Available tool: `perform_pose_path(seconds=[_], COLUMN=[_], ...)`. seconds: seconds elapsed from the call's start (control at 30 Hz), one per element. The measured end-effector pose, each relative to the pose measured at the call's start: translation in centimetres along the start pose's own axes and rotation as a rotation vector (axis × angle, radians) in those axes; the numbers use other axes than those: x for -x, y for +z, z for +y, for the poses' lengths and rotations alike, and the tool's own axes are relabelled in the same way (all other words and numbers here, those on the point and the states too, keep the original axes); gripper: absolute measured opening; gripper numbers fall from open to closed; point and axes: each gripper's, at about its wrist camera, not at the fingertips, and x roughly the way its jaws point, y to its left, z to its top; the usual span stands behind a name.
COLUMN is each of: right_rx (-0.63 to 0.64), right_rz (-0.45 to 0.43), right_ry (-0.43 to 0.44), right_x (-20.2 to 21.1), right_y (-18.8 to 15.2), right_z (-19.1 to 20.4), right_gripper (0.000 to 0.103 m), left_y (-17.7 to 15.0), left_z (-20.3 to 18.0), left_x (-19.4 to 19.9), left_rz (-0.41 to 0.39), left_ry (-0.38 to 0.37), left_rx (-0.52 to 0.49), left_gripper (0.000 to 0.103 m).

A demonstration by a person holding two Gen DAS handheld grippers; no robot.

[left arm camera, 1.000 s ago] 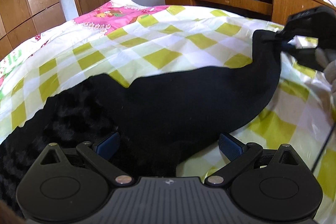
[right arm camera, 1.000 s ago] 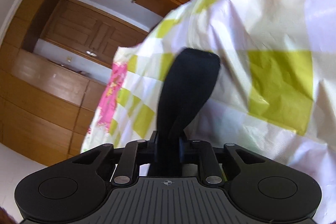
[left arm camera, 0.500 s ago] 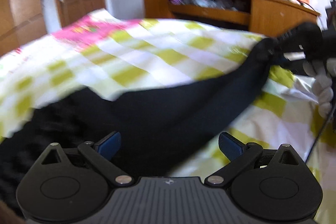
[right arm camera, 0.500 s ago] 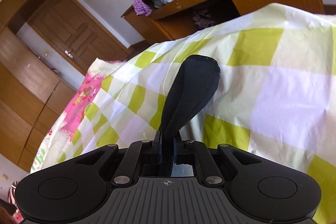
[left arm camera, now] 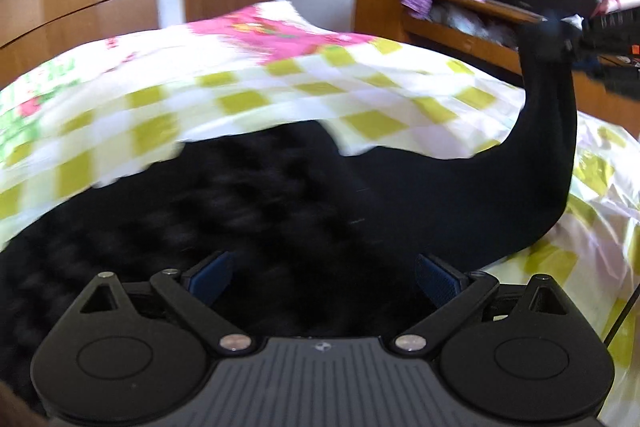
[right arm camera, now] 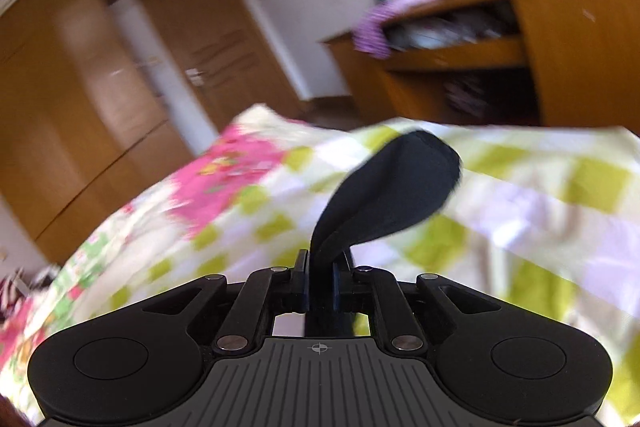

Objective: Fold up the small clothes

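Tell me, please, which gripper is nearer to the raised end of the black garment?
Right. The right gripper is clamped on the raised end of the black garment, lifting it off the bed. The left gripper is open, over the garment's textured other end, apart from that tip.

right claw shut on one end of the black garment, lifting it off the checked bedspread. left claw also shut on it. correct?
Not quite: the left claw is open, its blue pads spread wide over the black garment, as the left wrist view shows. The right claw is shut on one end, lifting it off the checked bedspread.
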Motion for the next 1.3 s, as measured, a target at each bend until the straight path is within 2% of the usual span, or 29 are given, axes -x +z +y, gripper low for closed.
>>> perform_pose_path(seconds=[0.1, 0.2, 0.33, 0.47, 0.53, 0.6, 0.73, 0.97, 1.1, 1.17, 1.3], right_rx=[0.162, 0.346, 0.577, 0.86, 0.983, 1.078, 1.195, 1.201, 1.231, 1.231, 1.249], right_rz=[-0.01, 0.013, 0.103, 0.211, 0.244, 0.224, 0.176, 0.257, 0.249, 0.265, 0.223], right_ry=[0.123, 0.234, 0.366, 0.44, 0.445, 0.462, 0.481, 0.571, 0.551, 0.53, 0.577], right_x=[0.3, -0.3, -2.1, -3.8, -4.1, -3.1, -1.4, -0.6, -0.7, -1.1, 0.1], right_y=[-0.9, -3.9, -10.5, -19.1, -22.5, -24.4, -25.1, -25.4, -26.7, -27.2, -27.4], right_z=[7.1, 14.6, 23.3, 29.1, 30.4, 30.6, 30.9, 31.8, 32.7, 33.1, 33.4], right_gripper=[0.011, 0.01, 0.007, 0.007, 0.007, 0.007, 0.01, 0.014, 0.014, 0.008, 0.007], left_y=[-1.5, -3.8, -6.8, -8.9, -9.4, -9.9, -10.1, -10.8, -11.1, -11.1, -11.2], left_z=[3.5, 6.9, 10.1, 12.4, 13.1, 13.3, 12.6, 13.2, 13.5, 13.6, 13.7], left_x=[2.6, 5.6, 8.5, 9.8, 9.7, 10.0, 10.6, 11.9, 11.9, 11.9, 11.9], left_rz=[-0.015, -0.04, -0.059, -0.06, -0.048, -0.048, -0.053, -0.027, -0.013, -0.013, -0.015], left_ry=[0.065, 0.15, 0.231, 0.215, 0.19, 0.172, 0.181, 0.195, 0.199, 0.194, 0.182], left_rx=[0.059, 0.119, 0.185, 0.258, 0.285, 0.285, 0.247, 0.253, 0.263, 0.268, 0.273], left_gripper=[0.103, 0.103, 0.103, 0.103, 0.103, 0.103, 0.103, 0.103, 0.103, 0.103, 0.103])
